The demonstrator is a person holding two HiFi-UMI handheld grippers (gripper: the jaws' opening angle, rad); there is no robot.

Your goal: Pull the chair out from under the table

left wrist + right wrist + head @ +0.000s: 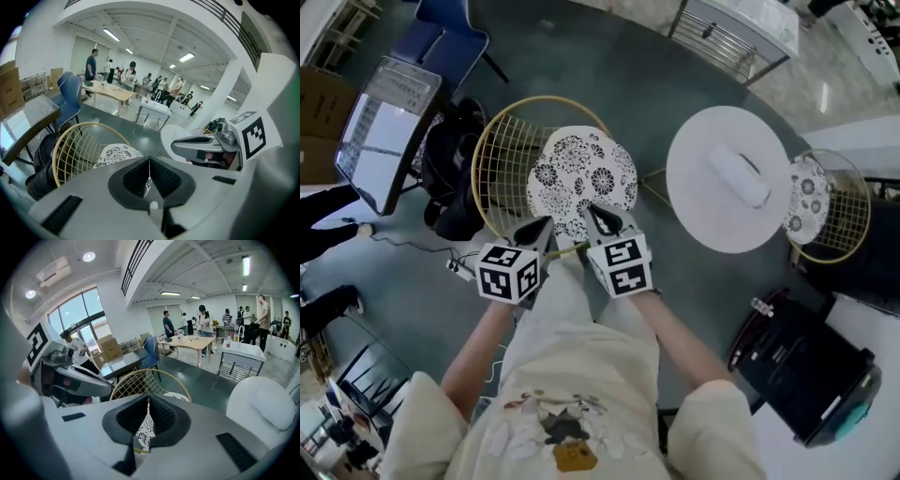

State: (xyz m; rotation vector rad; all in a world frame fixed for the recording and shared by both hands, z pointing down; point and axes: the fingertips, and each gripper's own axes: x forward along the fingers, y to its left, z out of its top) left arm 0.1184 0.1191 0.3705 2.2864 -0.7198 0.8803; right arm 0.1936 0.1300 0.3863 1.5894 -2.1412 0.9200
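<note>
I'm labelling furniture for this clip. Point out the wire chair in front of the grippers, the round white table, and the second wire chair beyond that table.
wire chair (581, 171): head view, patterned seat cushion.
round white table (698, 199): head view, bare tabletop.
second wire chair (808, 197): head view, patterned cushion.

Chair (581, 173) clear of white table (727, 178); open floor (652, 112) between; black bag (450, 169) crowds chair's left.
</note>
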